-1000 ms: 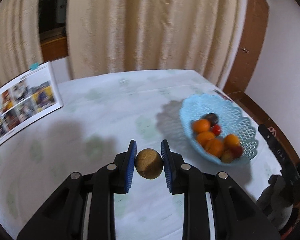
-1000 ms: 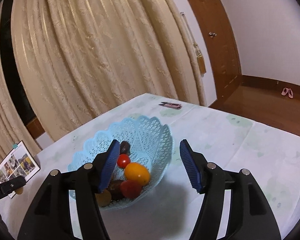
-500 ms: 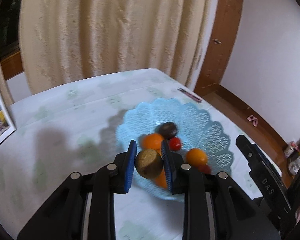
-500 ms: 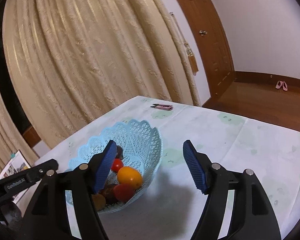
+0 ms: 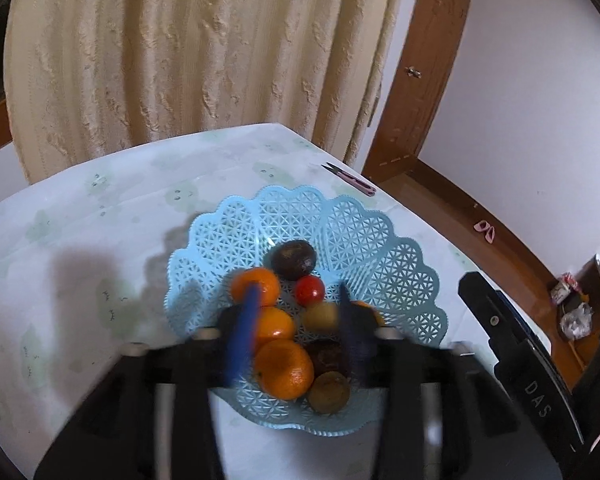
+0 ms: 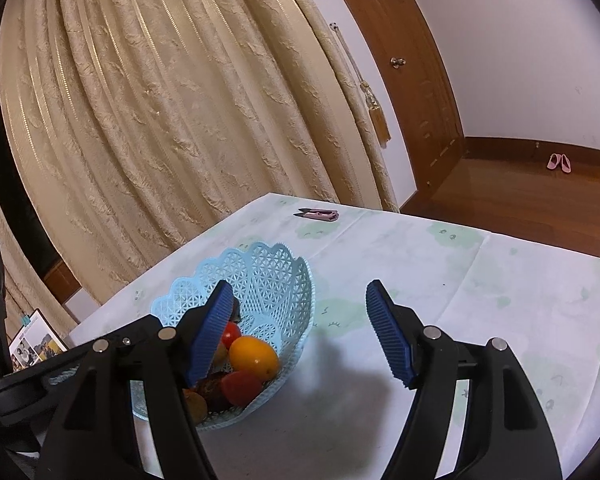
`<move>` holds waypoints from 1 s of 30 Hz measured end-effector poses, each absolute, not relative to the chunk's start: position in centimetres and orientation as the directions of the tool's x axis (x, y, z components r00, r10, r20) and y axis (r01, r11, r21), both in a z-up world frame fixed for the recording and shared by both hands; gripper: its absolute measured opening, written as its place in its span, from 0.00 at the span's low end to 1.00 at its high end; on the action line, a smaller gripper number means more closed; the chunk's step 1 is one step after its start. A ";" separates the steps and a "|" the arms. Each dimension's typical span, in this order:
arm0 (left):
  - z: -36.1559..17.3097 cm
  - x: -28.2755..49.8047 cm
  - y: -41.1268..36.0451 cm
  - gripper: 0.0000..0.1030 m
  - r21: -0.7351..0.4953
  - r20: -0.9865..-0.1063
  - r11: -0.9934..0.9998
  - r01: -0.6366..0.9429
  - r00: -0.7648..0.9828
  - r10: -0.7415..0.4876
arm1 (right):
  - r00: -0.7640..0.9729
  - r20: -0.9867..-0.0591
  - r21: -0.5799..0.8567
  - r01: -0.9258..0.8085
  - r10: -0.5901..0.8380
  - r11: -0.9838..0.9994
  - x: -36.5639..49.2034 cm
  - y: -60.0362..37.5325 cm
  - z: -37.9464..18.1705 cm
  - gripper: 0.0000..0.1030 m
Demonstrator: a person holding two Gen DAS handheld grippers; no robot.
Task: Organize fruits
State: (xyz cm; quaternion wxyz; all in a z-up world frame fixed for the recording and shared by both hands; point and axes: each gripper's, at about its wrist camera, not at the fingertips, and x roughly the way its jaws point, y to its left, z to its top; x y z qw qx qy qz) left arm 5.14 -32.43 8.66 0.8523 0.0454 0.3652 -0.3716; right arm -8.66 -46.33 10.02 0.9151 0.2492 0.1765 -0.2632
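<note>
A light blue lattice basket (image 5: 360, 216) stands on the table and holds several oranges, a red tomato (image 5: 310, 290), a dark plum (image 5: 293, 259) and other small fruit. A brown kiwi (image 5: 328, 392) lies in it near the front rim, touching no pad. My left gripper (image 5: 298, 300) hangs blurred just above the fruit, its jaws opening with nothing gripped between them. In the right wrist view my right gripper (image 6: 299, 286) stands open and empty, just right of the basket (image 6: 260, 264), whose fruit its left finger partly hides.
Pink thread snips (image 5: 350, 179) lie near the table's far edge behind the basket. A photo booklet (image 6: 36, 344) leans at the far left. Cream curtains hang behind the table, and a wooden floor drops away to the right.
My left gripper carried the kiwi to the right over the basket, then its jaws parted and the kiwi dropped in among the fruit. The right gripper widened slightly and stayed in place.
</note>
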 end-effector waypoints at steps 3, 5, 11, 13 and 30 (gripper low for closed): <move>9.0 5.4 -31.5 0.60 -0.201 -0.652 0.740 0.642 0.476 -0.590 | 0.798 -0.455 0.364 0.571 -0.395 0.736 -8.7 -46.4 10.0 0.69; 9.2 5.4 -31.0 0.65 -0.187 -0.657 0.761 0.621 0.497 -0.567 | 0.799 -0.454 0.365 0.570 -0.394 0.736 -8.7 -46.4 9.9 0.69; 9.7 4.5 -28.5 0.86 -0.096 -0.643 0.833 0.545 0.604 -0.470 | 0.807 -0.444 0.366 0.560 -0.389 0.743 -8.7 -46.2 9.9 0.74; 9.7 4.1 -27.5 0.87 -0.077 -0.635 0.850 0.521 0.631 -0.445 | 0.810 -0.442 0.366 0.556 -0.386 0.746 -8.7 -46.2 9.9 0.74; 10.5 1.7 -23.5 0.95 0.054 -0.572 0.910 0.412 0.760 -0.310 | 0.841 -0.437 0.313 0.474 -0.319 0.823 -10.0 -42.3 9.4 0.86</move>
